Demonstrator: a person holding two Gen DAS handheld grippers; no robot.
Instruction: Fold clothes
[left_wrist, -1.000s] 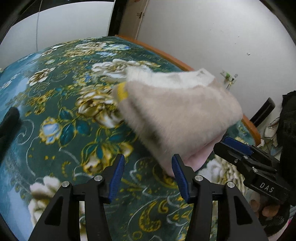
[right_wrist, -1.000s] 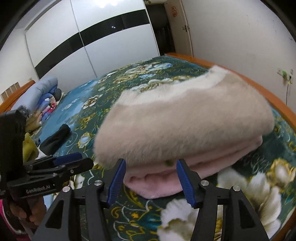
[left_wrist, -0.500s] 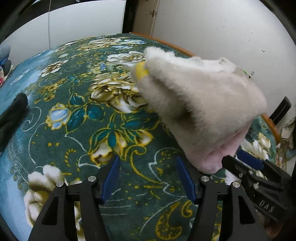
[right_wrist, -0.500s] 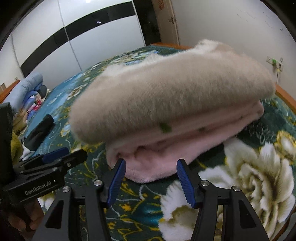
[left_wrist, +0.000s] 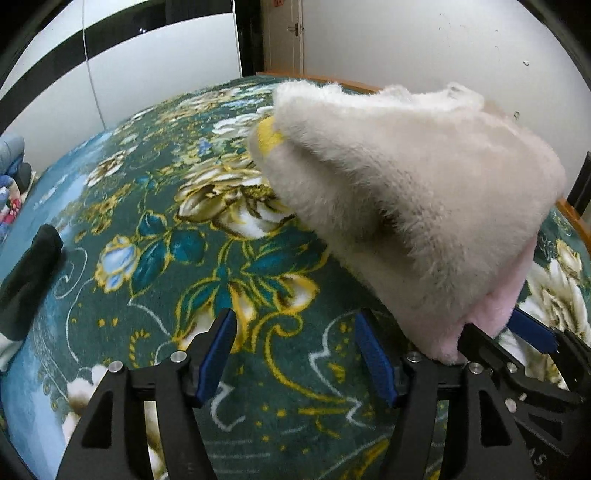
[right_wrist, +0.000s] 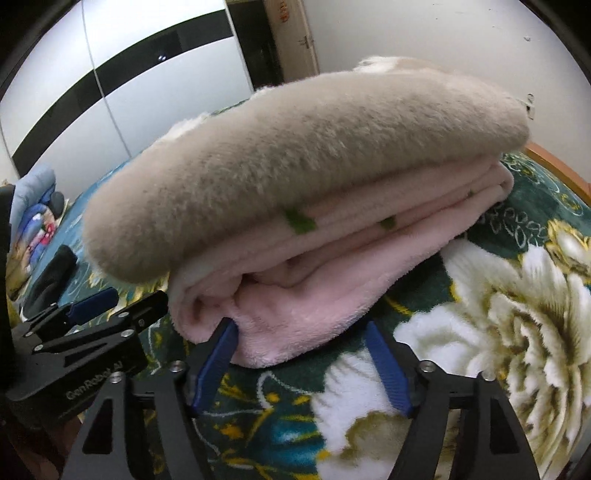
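A folded fluffy garment (right_wrist: 303, 192), beige on top with pink layers below, lies in a stack on the green floral bedspread (left_wrist: 229, 266). It also shows in the left wrist view (left_wrist: 417, 206), with a yellow patch at its far corner. My right gripper (right_wrist: 301, 363) is open, its fingers straddling the pink lower edge of the stack. My left gripper (left_wrist: 295, 354) is open and empty, low over the bedspread just left of the stack. Each gripper shows in the other's view: the right one (left_wrist: 524, 347) and the left one (right_wrist: 99, 314).
A dark rolled item (left_wrist: 29, 273) lies on the bedspread to the left. Colourful bedding (right_wrist: 33, 214) is piled at the far left. The wooden bed edge (right_wrist: 554, 166) and a white wall run along the right. White wardrobe doors stand behind.
Both grippers have moved closer to the folded stack. The right gripper's fingers now reach the pink edge. The left gripper has swung to point more toward the wardrobe.
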